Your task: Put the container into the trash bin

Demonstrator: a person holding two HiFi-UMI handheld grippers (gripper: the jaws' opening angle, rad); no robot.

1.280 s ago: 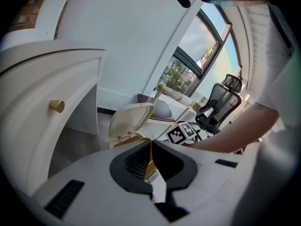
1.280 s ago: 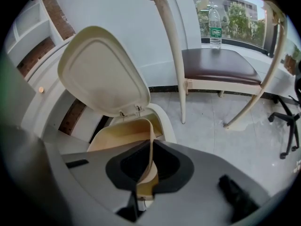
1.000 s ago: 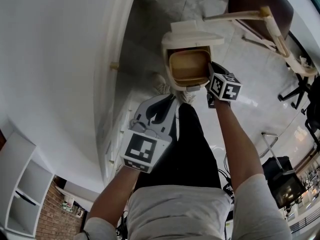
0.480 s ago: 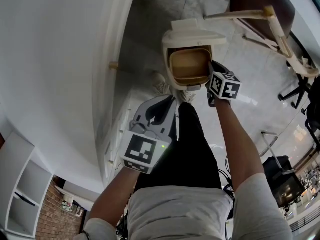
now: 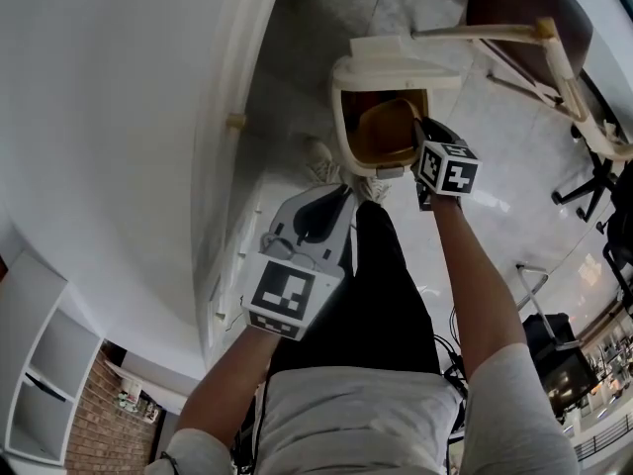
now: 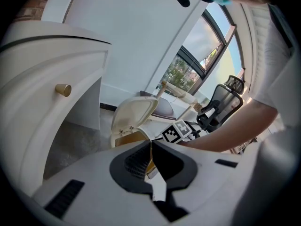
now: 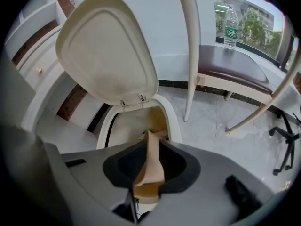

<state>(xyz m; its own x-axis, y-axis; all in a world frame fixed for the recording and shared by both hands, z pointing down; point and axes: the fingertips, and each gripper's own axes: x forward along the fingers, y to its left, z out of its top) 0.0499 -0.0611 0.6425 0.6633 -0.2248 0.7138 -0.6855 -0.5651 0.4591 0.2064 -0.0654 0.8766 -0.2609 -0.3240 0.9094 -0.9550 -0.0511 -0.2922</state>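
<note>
The right claw (image 5: 419,137) clamps the rim of the tan shallow container (image 5: 382,133), tilted in the open cream plastic trash bin (image 5: 341,117); the left claw (image 5: 318,214) is closed, empty.

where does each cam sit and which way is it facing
Head view: on the person's head, facing steeply down at the open trash bin; their arms, legs, left gripper and right gripper show.
Left gripper view: on the left gripper, facing along its shut jaws toward the bin; the right arm crosses.
Right gripper view: on the right gripper, facing into the bin along jaws clamped on the container.
Shared: all three show the bin and its raised lid.
</note>
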